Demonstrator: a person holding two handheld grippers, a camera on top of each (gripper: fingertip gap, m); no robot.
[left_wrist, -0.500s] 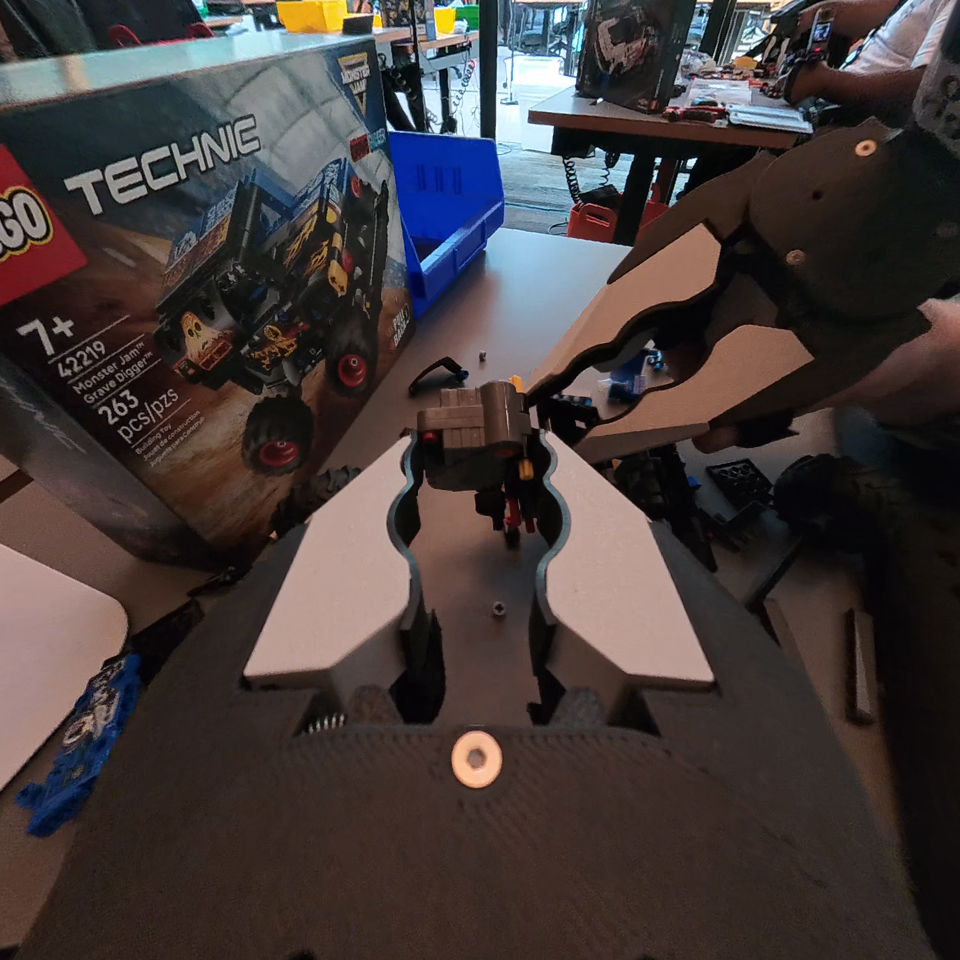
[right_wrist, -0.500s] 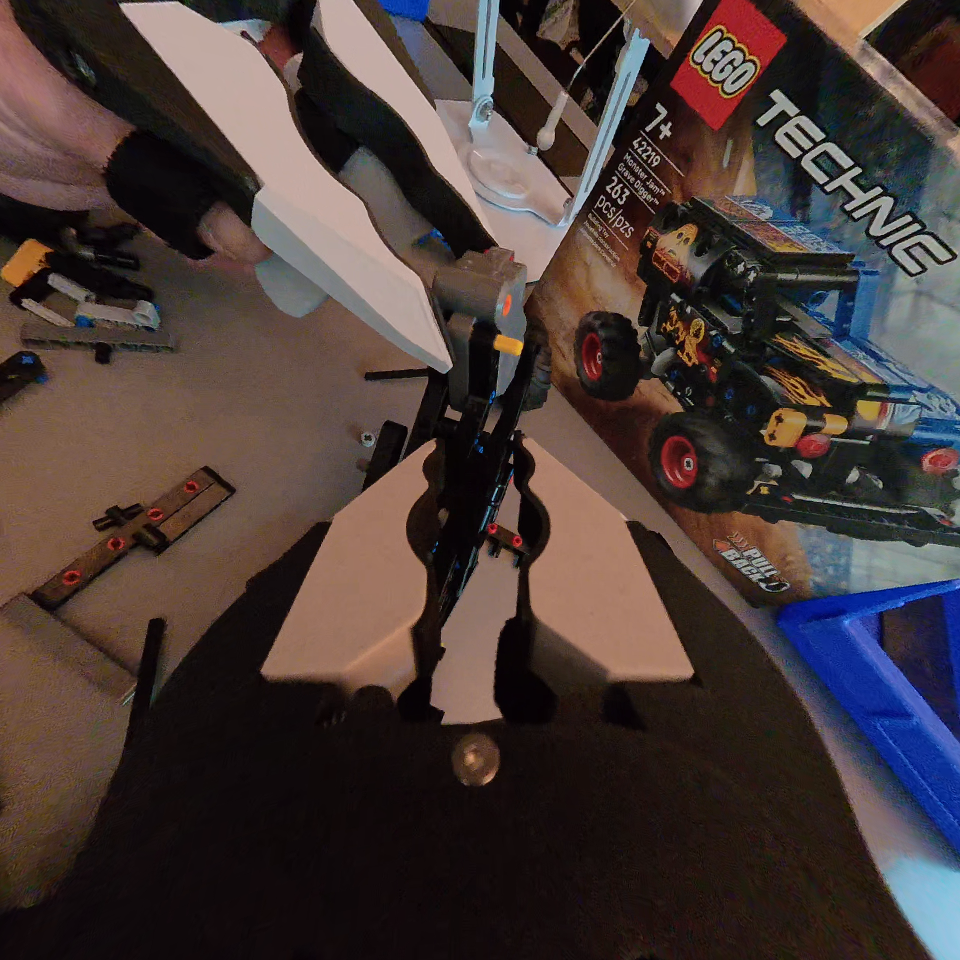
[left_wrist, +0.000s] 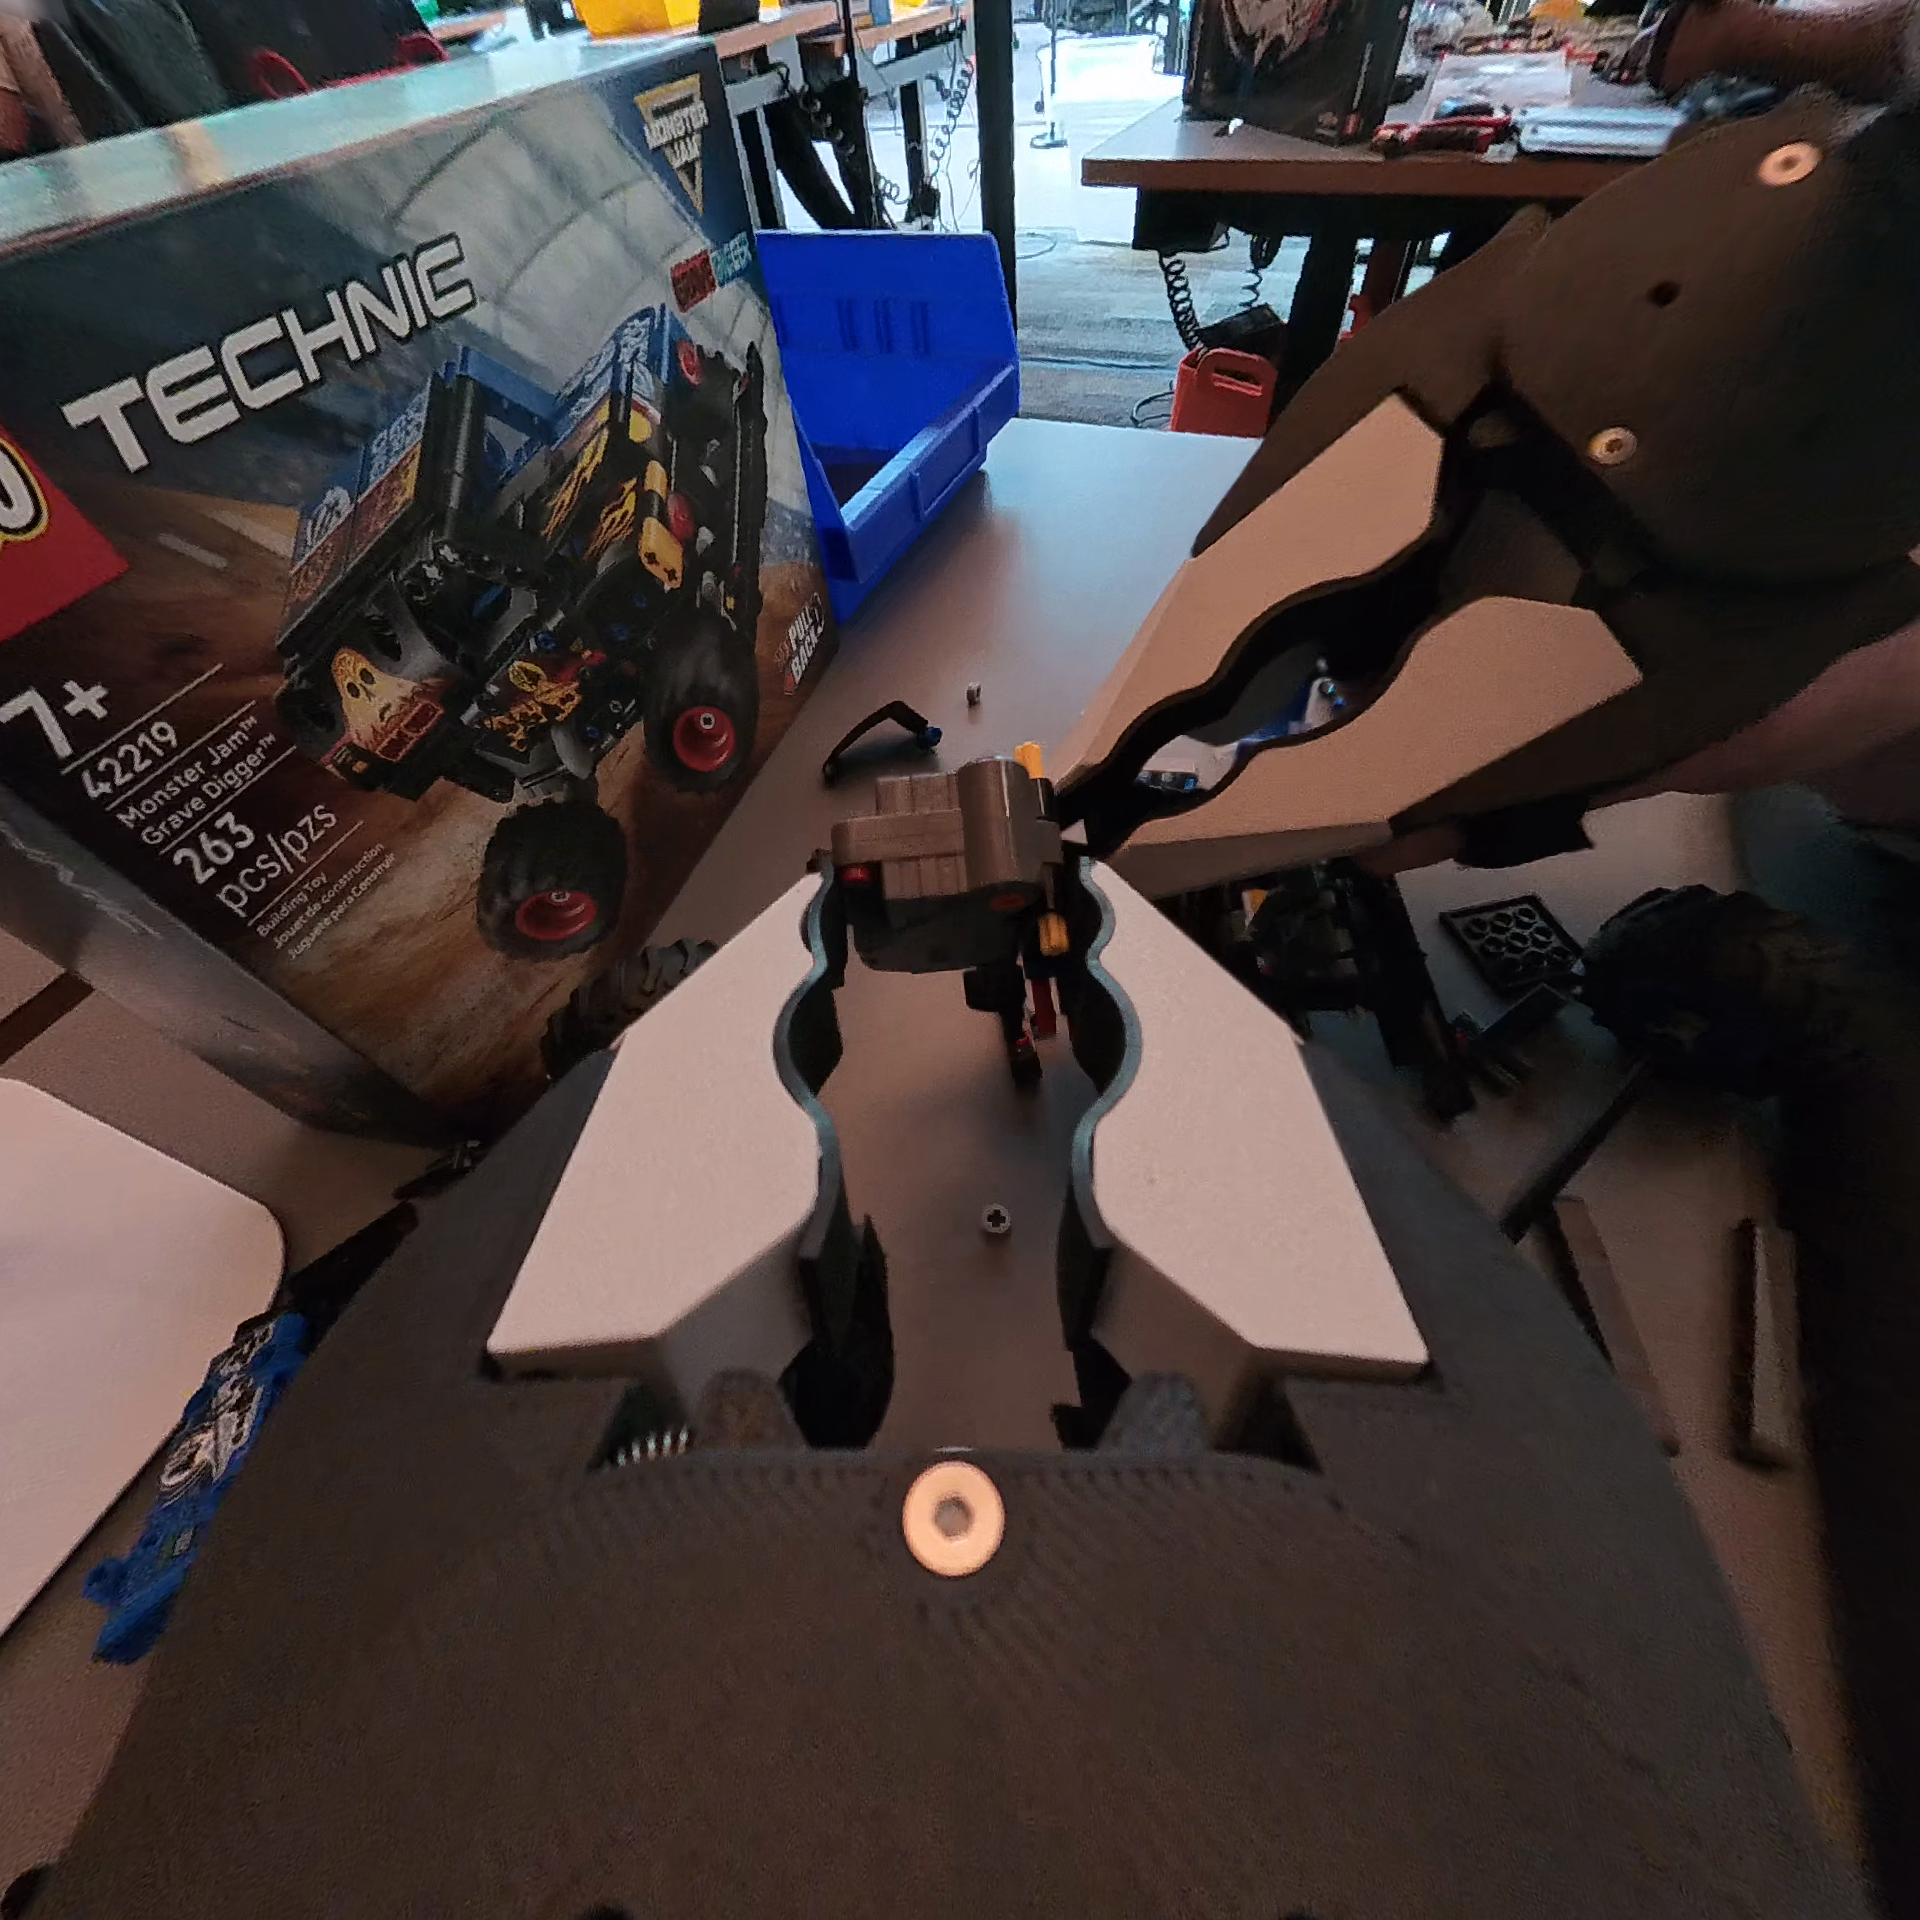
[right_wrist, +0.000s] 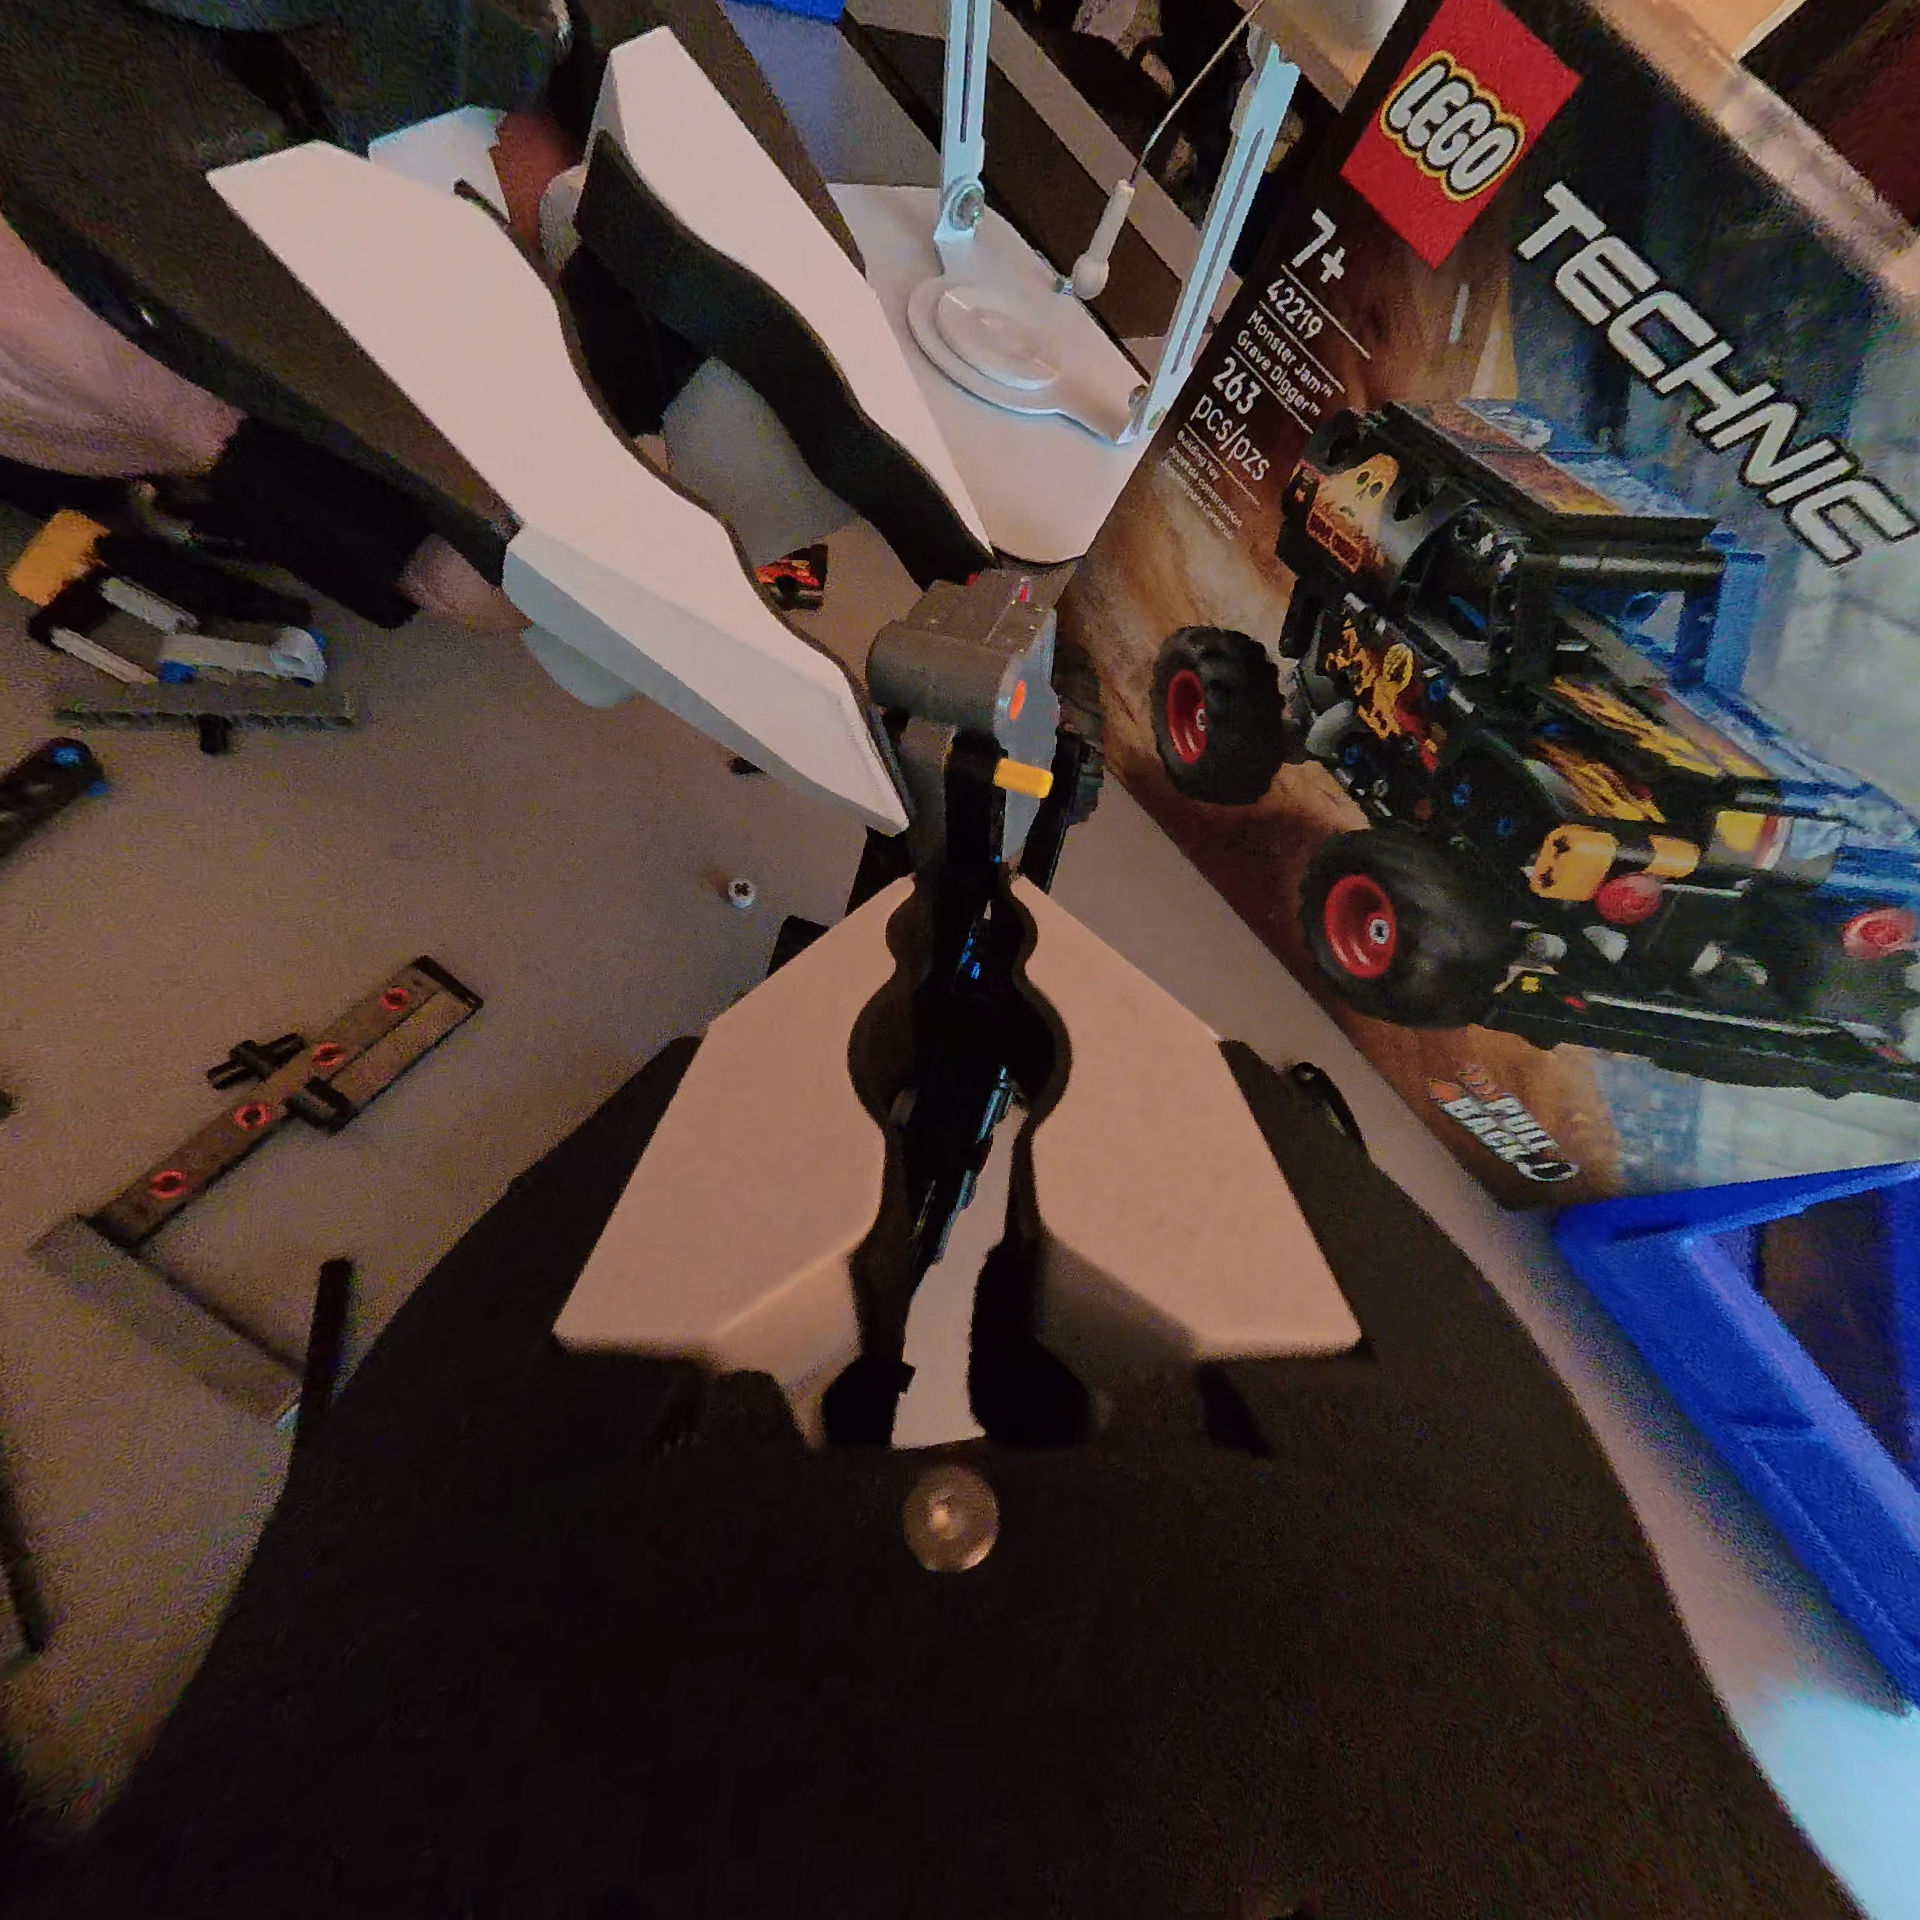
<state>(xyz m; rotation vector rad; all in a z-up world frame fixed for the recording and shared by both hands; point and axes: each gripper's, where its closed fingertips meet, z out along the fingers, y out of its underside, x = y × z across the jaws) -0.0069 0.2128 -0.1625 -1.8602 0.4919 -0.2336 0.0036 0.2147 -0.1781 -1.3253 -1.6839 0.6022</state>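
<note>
A small brick assembly has a grey block (left_wrist: 935, 852) on top and a black frame with red and yellow pins (left_wrist: 1023, 997) below. My left gripper (left_wrist: 956, 894) is shut on the grey block, one fingertip on each side. My right gripper (left_wrist: 1075, 821) comes in from the upper right, its tips meeting the assembly at the block's right side. In the right wrist view my right gripper (right_wrist: 961, 904) is shut on the black frame (right_wrist: 961, 1039). The grey block (right_wrist: 966, 655) stands above it, between the tips of the left gripper (right_wrist: 940, 686). The assembly is held above the table.
A large toy-truck set box (left_wrist: 416, 623) stands on the left and shows in the right wrist view (right_wrist: 1558, 727). A blue bin (left_wrist: 894, 416) sits beyond it. Loose black pieces (left_wrist: 1507, 935) and a grey beam with red pins (right_wrist: 291, 1091) lie on the table. A white stand base (right_wrist: 997, 343) is behind. Both grippers' tips are close together, under 4 cm apart. About 30 centimetres separates my left fingertips from the white stand base (right_wrist: 997, 343).
Almost nothing. Both grippers keep their hold on the assembly; in the right wrist view the grey block sits slightly lower in the picture.
</note>
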